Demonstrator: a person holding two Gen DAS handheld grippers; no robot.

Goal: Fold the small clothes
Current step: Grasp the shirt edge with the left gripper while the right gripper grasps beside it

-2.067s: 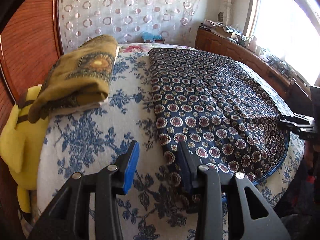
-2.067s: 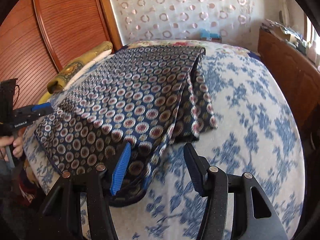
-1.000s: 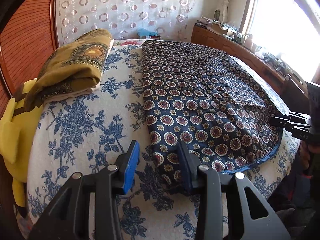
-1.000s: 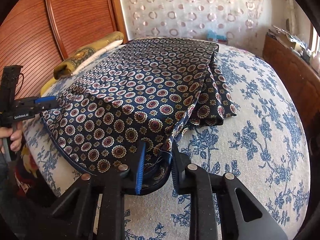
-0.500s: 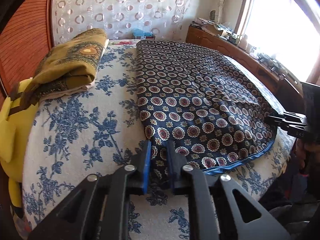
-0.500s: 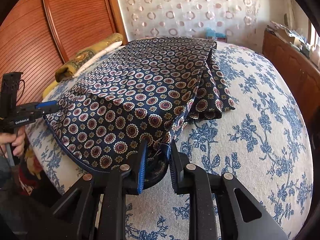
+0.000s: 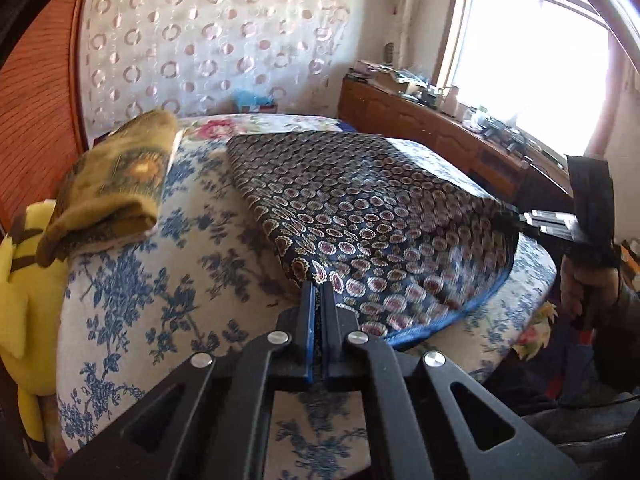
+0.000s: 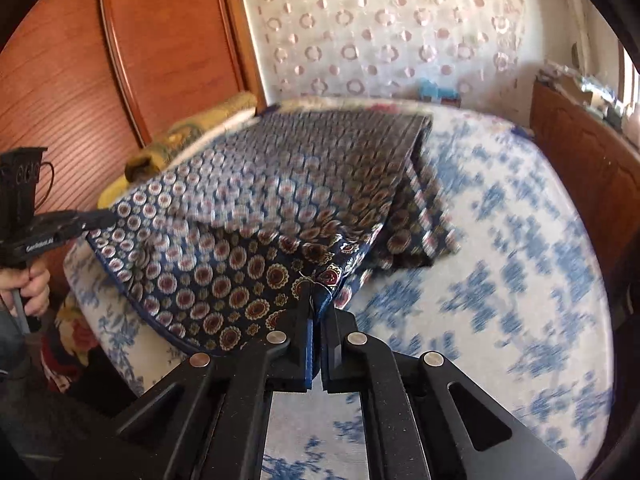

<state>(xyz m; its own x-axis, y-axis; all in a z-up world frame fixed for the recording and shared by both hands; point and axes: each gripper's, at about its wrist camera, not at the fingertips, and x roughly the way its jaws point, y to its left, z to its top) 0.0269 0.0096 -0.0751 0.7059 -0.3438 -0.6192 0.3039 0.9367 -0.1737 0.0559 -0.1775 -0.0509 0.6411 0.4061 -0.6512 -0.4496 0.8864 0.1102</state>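
A navy cloth with round red and cream medallions (image 7: 360,208) lies across the bed; it also shows in the right wrist view (image 8: 256,216). My left gripper (image 7: 318,286) is shut on its near left corner. My right gripper (image 8: 314,290) is shut on the near right corner. Both corners are raised off the bed, and the near edge hangs between them. Each gripper shows in the other's view, the right one (image 7: 520,216) and the left one (image 8: 96,218).
The bed has a white cover with blue flowers (image 7: 168,304). A folded olive and gold cloth (image 7: 116,184) lies at the left, by a yellow plush toy (image 7: 16,288). A wooden wardrobe (image 8: 120,60) stands left, a cluttered wooden sideboard (image 7: 432,128) under the window right.
Both grippers closed on the near corners of the navy cloth, then lifted them off the bed. The near edge has come up and the views are blurred with motion.
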